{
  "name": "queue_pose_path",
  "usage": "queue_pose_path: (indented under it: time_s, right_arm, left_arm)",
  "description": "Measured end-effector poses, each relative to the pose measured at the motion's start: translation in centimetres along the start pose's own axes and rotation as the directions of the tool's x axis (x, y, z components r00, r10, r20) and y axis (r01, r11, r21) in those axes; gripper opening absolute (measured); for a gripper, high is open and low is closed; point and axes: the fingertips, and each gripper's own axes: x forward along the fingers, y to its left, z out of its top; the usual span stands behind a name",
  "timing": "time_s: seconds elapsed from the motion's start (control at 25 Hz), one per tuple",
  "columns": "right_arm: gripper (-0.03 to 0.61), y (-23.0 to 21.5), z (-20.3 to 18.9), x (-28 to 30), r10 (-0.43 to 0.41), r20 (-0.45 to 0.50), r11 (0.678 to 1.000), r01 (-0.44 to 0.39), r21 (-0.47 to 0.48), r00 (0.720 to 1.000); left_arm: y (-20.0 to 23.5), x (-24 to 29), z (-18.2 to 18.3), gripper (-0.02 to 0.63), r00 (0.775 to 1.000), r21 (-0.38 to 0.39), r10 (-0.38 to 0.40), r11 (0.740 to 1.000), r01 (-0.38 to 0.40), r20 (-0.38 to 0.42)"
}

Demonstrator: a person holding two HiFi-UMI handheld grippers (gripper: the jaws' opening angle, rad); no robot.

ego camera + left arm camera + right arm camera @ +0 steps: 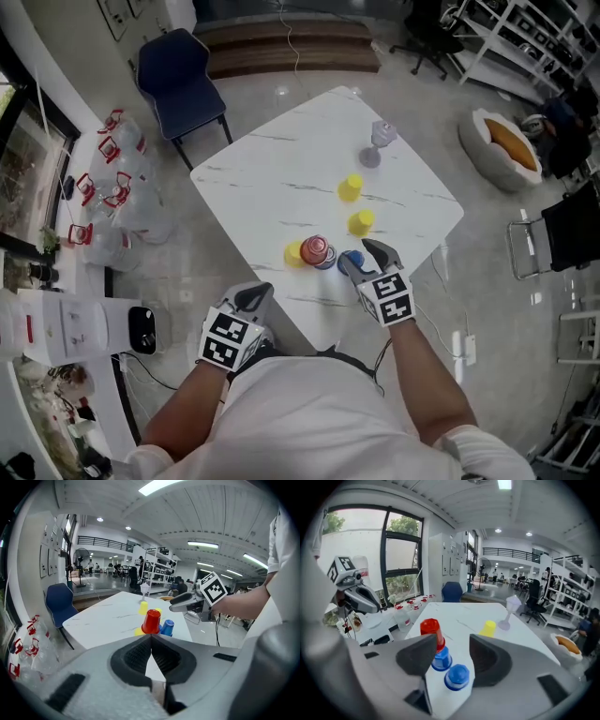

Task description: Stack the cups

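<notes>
Currently my right gripper [452, 645] gapes open at the near edge of the white marble table [262, 178], a blue plastic cup [457, 677] untouched between its jaws. Just beyond, a red plastic cup [431, 629] caps a second blue cup [440, 660], mostly hidden from above. Yellow plastic cups [350, 187] and a clear goblet [378, 142] stand farther off; open tabletop lies left. My left gripper [151, 644] is closed, empty.

Overhead; two low (sharing red cup [316, 249]).

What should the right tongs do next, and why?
Probably ease the right tongs down around the lone blue cup: they stand open and empty, and that upside-down cup sits right in front of them, beside the red-topped stack.
</notes>
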Motion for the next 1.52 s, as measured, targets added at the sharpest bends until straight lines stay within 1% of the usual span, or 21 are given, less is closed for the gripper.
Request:
queue_pose_path:
  time_s: [0.12,0.24,0.36,0.56,0.76,1.08,1.2,1.28,1.32,1.52]
  right_arm:
    - [0.218,-3.7,-1.8,0.0,-0.061,-0.032,0.997,0.062,0.036,0.998]
    - [0.218,-6.7,-3.3,1.0,-0.096,-0.067,0.994,0.099,0.055,0.993]
    - [0.221,-8.8,-4.5,2.9,-0.11,-0.108,0.993,0.115,0.039,0.988]
    - [0.232,-11.0,-5.9,6.0,-0.108,-0.165,0.993,0.114,0.026,0.98]
    - [0.255,-11.5,-6.8,8.5,-0.071,-0.211,0.996,0.079,0.032,0.975]
    - [0.249,-11.7,-7.2,10.5,-0.05,-0.221,0.996,0.065,0.059,0.974]
    - [0.242,-11.8,-7.4,10.7,-0.054,-0.226,0.995,0.071,0.067,0.973]
    - [0.22,-11.8,-7.4,10.5,-0.059,-0.227,0.995,0.077,0.068,0.972]
    - [0.219,-11.7,-7.1,10.4,-0.062,-0.223,0.994,0.08,0.07,0.973]
    - [0.219,-11.3,-4.5,8.1,-0.08,-0.164,0.994,0.092,0.066,0.983]
  left_arm:
    - [-0.1,0.4,0.6,0.009,1.0,0.003,0.002,1.0,-0.002,0.001]
    - [-0.4,0.8,1.1,0.009,1.0,0.007,0.008,1.0,-0.008,0.006]
    - [-0.5,0.8,1.2,0.009,1.0,0.003,0.024,1.0,-0.024,0.003]
    - [-0.6,0.6,0.4,0.009,0.998,-0.024,0.057,0.998,-0.057,-0.021]
    - [-0.2,0.2,-0.4,0.009,0.995,-0.057,0.093,0.994,-0.095,-0.035]
    - [0.5,-0.4,-1.3,0.009,0.991,-0.088,0.13,0.987,-0.133,-0.044]
    - [0.7,-0.4,-1.5,0.009,0.991,-0.09,0.129,0.987,-0.133,-0.046]
    - [0.8,-0.4,-1.4,0.009,0.991,-0.086,0.124,0.988,-0.127,-0.044]
    - [0.9,-0.4,-1.3,0.009,0.992,-0.084,0.121,0.989,-0.124,-0.042]
    - [1.1,0.0,-0.5,0.009,0.995,-0.067,0.096,0.993,-0.098,-0.028]
